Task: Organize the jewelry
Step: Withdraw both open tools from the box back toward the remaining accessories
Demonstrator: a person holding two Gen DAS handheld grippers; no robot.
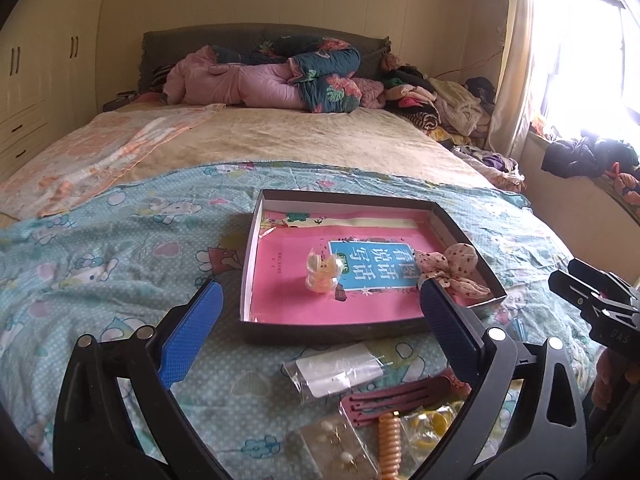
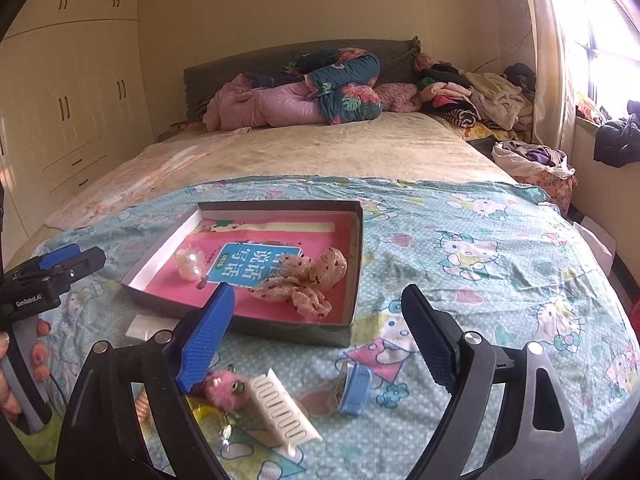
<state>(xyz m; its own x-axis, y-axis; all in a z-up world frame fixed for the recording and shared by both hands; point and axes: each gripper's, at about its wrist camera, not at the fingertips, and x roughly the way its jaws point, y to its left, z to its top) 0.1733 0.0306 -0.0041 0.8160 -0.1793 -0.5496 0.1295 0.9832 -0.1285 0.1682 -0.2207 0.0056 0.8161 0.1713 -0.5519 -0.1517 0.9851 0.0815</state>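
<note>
A shallow dark box (image 1: 250, 256) (image 2: 356, 264) with a pink book inside lies on the blue Hello Kitty sheet. In it are a pearl hair piece (image 1: 323, 270) (image 2: 188, 264) and a dotted fabric bow (image 1: 456, 268) (image 2: 308, 280). My left gripper (image 1: 320, 300) is open and empty, just in front of the box. My right gripper (image 2: 320, 300) is open and empty over the box's near right corner. Loose items lie close by: a maroon clip (image 1: 396, 398), an orange spiral tie (image 1: 390, 444), bagged earrings (image 1: 340, 444), a white comb clip (image 2: 280, 412), a blue clip (image 2: 356, 388), a pink fuzzy piece (image 2: 222, 388).
A clear packet with a white card (image 1: 340, 368) lies before the box. Rolled quilts (image 1: 280, 76) and piled clothes (image 1: 440, 100) sit at the bed's head. Wardrobes stand left, a bright window right. The other gripper shows at each view's edge (image 1: 596, 304) (image 2: 48, 276).
</note>
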